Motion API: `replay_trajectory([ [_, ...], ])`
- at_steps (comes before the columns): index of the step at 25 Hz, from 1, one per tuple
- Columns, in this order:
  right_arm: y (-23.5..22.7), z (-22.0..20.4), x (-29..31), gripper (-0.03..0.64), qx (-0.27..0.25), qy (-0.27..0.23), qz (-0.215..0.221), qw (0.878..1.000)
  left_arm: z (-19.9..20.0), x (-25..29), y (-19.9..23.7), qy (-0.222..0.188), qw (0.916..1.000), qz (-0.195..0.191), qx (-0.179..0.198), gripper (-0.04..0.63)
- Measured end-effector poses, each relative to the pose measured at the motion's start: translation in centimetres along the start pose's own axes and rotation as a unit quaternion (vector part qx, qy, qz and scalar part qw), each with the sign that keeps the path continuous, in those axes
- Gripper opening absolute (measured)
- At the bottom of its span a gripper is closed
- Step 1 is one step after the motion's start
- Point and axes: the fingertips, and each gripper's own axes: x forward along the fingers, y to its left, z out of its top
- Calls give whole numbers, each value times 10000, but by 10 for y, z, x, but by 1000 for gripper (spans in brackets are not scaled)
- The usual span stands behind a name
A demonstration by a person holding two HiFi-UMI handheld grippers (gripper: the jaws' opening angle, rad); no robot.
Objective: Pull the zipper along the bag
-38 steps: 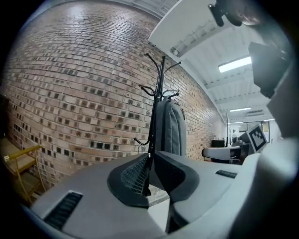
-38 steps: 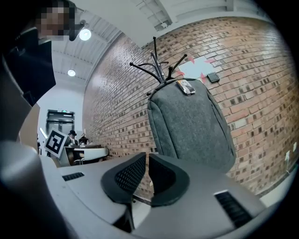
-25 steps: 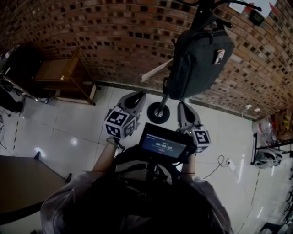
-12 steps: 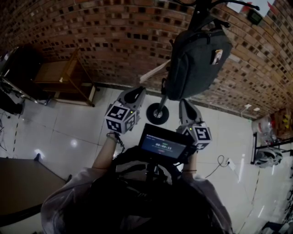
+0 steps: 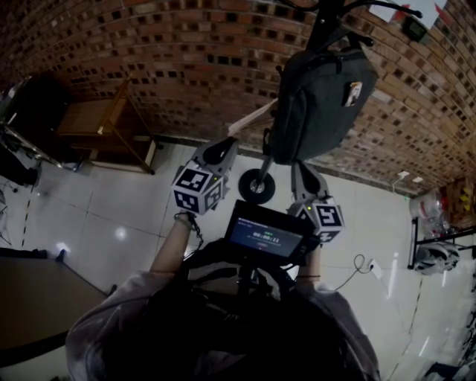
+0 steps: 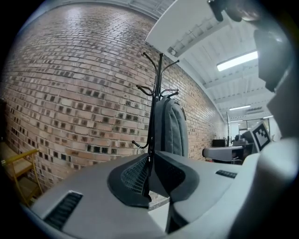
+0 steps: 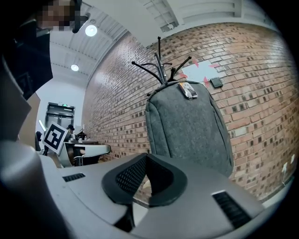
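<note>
A grey backpack [image 5: 316, 97] hangs upright on a black coat rack [image 5: 327, 22] against the brick wall. It shows side-on in the left gripper view [image 6: 170, 126] and back-on with a small label on top in the right gripper view [image 7: 189, 126]. I cannot make out its zipper pull. My left gripper [image 5: 223, 146] is held below and left of the bag, clear of it. My right gripper [image 5: 297, 167] sits just under the bag's bottom edge, not touching. On both the left gripper [image 6: 149, 161] and the right gripper [image 7: 146, 158] the pads meet with nothing between them.
The rack's wheeled base [image 5: 256, 184] stands on the tiled floor between the grippers. A wooden chair [image 5: 104, 123] is at the wall on the left, a dark table [image 5: 30, 298] at lower left. A small screen [image 5: 266, 237] sits on the person's chest. A metal stand [image 5: 439, 245] is at right.
Both grippers have crept slightly upward toward the bag, the left one more. The bag hangs as before.
</note>
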Motion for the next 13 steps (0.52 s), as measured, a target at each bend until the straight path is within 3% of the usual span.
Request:
replay_trajectory([
  [13,-1,-3,5,2,68,37,55,10000,-7,4,0,102,9999,-28,-27,46],
])
